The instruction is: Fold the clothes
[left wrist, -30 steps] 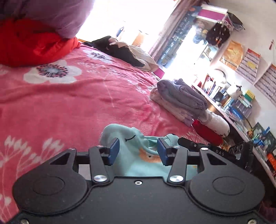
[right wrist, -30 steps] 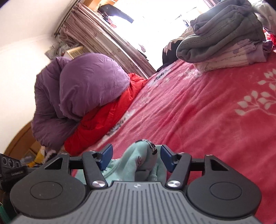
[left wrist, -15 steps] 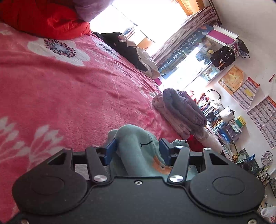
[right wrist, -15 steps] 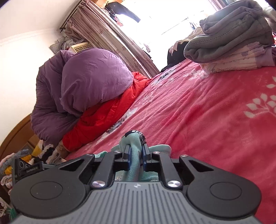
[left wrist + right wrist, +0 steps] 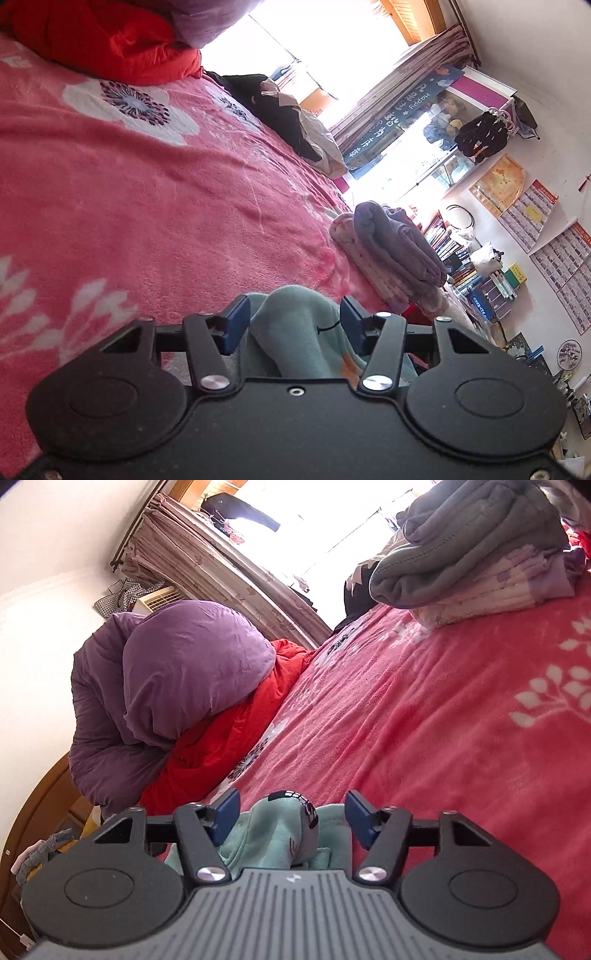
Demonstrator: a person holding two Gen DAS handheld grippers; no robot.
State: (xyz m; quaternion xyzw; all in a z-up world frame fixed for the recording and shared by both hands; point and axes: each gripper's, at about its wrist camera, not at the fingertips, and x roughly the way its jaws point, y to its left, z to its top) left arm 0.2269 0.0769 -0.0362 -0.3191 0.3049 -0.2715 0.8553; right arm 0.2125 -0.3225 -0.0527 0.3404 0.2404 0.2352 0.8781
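A teal child's garment with a small face print lies bunched at the near edge of the pink flowered bed cover (image 5: pixel 147 206). In the left wrist view a raised fold of the teal garment (image 5: pixel 295 347) stands between the blue pads of my left gripper (image 5: pixel 293 325). Its jaws are closing, and a thin gap still shows at the left pad. In the right wrist view another bunch of the teal garment (image 5: pixel 266 830), with a dark printed patch, sits between the pads of my right gripper (image 5: pixel 291 814). Those jaws are opening and both pads stand off the cloth.
A pile of folded grey and lilac clothes (image 5: pixel 399 251) (image 5: pixel 476 550) rests near the bed's far side. A red quilt (image 5: pixel 110 44) under a purple duvet (image 5: pixel 192 675) fills the head end. Dark clothes (image 5: pixel 280 110) lie by the window; crowded bookshelves (image 5: pixel 476 273) stand beyond the bed.
My left gripper rolled and sank over the teal garment, whose fold now rises between its pads. My right gripper pinched the cloth half a second ago and has opened off it.
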